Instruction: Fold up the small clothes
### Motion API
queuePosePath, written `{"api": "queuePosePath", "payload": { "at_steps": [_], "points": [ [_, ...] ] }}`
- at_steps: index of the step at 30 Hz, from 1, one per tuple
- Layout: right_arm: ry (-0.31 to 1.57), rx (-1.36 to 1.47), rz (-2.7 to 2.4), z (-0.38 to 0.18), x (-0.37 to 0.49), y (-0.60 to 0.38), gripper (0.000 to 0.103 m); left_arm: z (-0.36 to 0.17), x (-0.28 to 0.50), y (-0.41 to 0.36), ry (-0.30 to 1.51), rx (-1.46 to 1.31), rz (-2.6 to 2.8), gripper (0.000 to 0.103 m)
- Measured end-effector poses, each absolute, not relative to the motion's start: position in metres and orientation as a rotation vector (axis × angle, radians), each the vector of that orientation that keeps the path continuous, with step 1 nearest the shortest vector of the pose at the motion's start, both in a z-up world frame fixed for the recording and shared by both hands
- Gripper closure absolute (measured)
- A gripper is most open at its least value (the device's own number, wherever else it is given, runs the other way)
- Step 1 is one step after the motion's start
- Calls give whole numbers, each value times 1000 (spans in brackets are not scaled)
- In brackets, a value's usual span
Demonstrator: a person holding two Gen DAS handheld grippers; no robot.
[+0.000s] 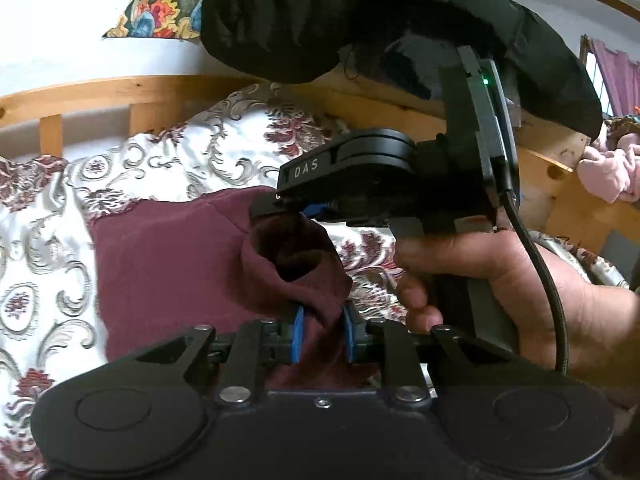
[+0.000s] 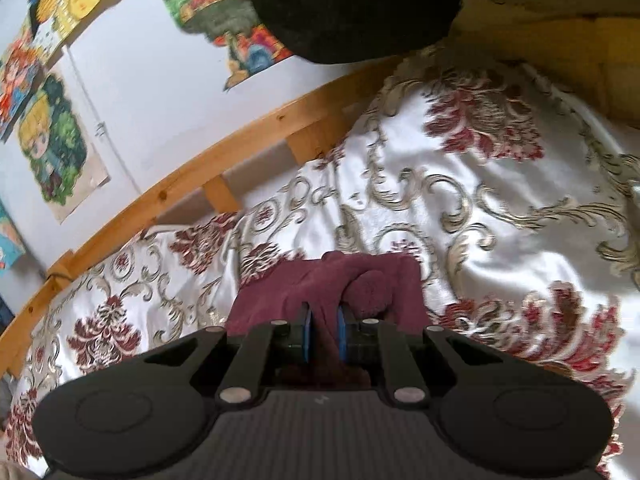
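Both grippers clamped on the maroon garment point(image 1: 160, 264) right now, fold under way but far from finished. Left gripper point(image 1: 322, 330) pinching a bunched ridge of the cloth between its blue pads, jaws drawn close with fabric filling the gap. Right gripper point(image 2: 324, 334) likewise closed on a gathered hump of the same cloth, seen in the left wrist view point(image 1: 290, 206) biting a raised, rolled edge just above the left one. Held by a bare hand point(image 1: 500, 280) with a black cable trailing past the wrist.

Rest of the garment lying fairly flat on the bedspread point(image 2: 500, 208), toward the wooden rail side of the bed rather than the near edge. No finished crease visible yet; by the look of it, one lifted edge to carry over, then smoothing and squaring left to do. No folded pile anywhere in view.

Underneath, a shiny white spread with dark red flowers and grey scrolls, somewhat rumpled. Pine bed rail point(image 2: 192, 168) along the far edge. Pale wall behind, covered with bright cartoon posters point(image 2: 56, 148). Pink cloth point(image 1: 612, 172) heaped beyond the wooden frame at the right. Something black and padded point(image 1: 320, 12) looming overhead, identity unclear.
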State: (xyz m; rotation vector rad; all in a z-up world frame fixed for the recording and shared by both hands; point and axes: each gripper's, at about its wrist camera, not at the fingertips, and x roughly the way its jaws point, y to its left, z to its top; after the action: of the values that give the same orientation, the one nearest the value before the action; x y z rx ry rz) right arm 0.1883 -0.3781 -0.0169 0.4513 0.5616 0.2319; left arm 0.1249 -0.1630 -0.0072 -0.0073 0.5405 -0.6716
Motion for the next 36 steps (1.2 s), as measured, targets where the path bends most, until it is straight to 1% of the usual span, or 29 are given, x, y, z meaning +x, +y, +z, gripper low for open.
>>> {"api": "queuePosePath", "payload": {
  "at_steps": [8,11,13,14,15,16,17,19,20,22,23,25,26,27,31,33,34,35,36],
  "points": [
    [589,444,202,-22,188,-382,88,-14,130,-166,566,-29,-701,81],
    [609,422,191,-25,189,-379,88,-17,135,-162,594,-46,-711,78],
    [618,415,185,-27,189,-379,88,-19,137,-160,609,-65,-720,73],
    [620,414,182,-28,190,-380,88,-19,136,-159,611,-74,-725,72],
    [623,413,179,-29,190,-381,88,-19,136,-157,613,-81,-728,67],
    [626,413,176,-30,190,-381,88,-18,136,-156,613,-87,-731,59],
    [630,415,172,-31,190,-383,88,-16,134,-154,608,-94,-736,55],
    [636,423,165,-34,191,-386,87,-12,131,-147,592,-109,-732,38],
    [640,428,163,-35,191,-387,87,-10,129,-143,585,-118,-726,35],
    [645,438,156,-37,192,-390,85,-5,127,-132,569,-151,-705,23],
    [647,441,152,-38,192,-391,84,-3,127,-126,562,-170,-692,19],
    [651,447,146,-39,192,-392,84,3,127,-114,545,-212,-647,3],
    [654,448,141,-40,192,-392,81,4,127,-109,536,-221,-614,1],
    [656,445,136,-40,192,-393,76,6,129,-104,525,-229,-574,1],
    [661,421,118,-40,191,-393,70,2,144,-83,569,-299,-442,1],
    [668,406,98,-38,190,-392,55,-3,153,-73,614,-358,-373,1],
    [670,397,91,-37,188,-391,53,-5,158,-69,640,-383,-336,1],
    [672,384,90,-35,186,-390,47,-8,162,-65,666,-402,-299,1],
    [675,374,90,-34,184,-389,37,-11,166,-62,694,-418,-265,1]
  ]
}}
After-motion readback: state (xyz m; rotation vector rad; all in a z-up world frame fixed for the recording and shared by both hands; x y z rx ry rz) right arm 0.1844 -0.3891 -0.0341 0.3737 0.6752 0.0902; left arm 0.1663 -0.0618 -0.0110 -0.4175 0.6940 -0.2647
